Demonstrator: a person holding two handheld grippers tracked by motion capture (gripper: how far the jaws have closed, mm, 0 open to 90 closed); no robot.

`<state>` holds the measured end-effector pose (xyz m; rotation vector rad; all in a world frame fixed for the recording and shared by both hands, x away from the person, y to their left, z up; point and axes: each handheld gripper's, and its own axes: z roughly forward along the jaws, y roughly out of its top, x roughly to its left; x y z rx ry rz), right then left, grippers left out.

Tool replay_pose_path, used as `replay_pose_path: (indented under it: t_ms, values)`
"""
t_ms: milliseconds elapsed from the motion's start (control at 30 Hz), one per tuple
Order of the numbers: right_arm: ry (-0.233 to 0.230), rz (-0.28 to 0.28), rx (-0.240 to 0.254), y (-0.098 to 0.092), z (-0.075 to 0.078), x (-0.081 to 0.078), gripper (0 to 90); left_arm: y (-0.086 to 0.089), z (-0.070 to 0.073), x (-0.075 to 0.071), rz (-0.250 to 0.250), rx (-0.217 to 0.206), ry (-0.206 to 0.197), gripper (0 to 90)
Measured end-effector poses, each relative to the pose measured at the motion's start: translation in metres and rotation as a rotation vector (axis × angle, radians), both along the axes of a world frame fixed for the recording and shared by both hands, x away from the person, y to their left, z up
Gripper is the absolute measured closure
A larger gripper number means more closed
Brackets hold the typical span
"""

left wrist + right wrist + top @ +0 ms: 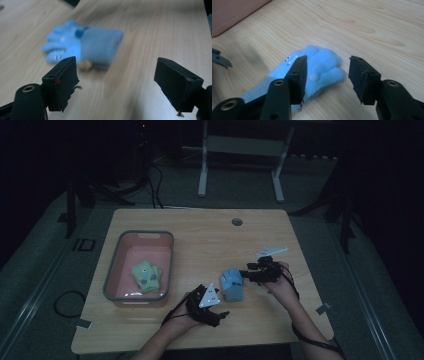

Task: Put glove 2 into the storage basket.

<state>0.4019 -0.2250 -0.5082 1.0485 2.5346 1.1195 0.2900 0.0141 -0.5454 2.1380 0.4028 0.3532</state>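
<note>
Blue glove [232, 284] mid-table, seemingly unhemmed.

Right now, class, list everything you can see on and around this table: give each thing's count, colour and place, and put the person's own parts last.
Blue gloves: a folded bundle, count unclear, light blue, on the table between the two grippers.
Green gloves: a bundle, count unclear, pale green, inside the bin.
Bin: one, pink with a grey rim, on the left part of the table.
Table: one, light wood, with a round hole near its far edge.
Frame: one, white, on the floor beyond the table.
Left gripper: one, black, jaws apart, near side of the blue gloves.
Right gripper: one, black, jaws apart over the blue gloves' finger end.
</note>
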Motion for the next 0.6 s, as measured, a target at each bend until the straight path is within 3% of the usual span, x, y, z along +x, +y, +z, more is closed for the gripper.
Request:
replay_pose_path:
  t_ms: [200, 533, 600]
  values:
    - [0.020, 0.019, -0.019, 0.012, -0.015, 0.010, 45.3, -0.030, 0.002, 0.011, -0.088, 0.056, -0.045, 23.8]
    - [0.052, 0.043, -0.057, 0.024, -0.035, 0.016, 42.3, -0.042, -0.012, 0.025, -0.109, 0.208, -0.123, 40.1]
    - [0.048, 0.041, -0.062, 0.024, -0.037, 0.015, 42.6, -0.043, -0.013, 0.027, -0.094, 0.227, -0.130, 44.2]
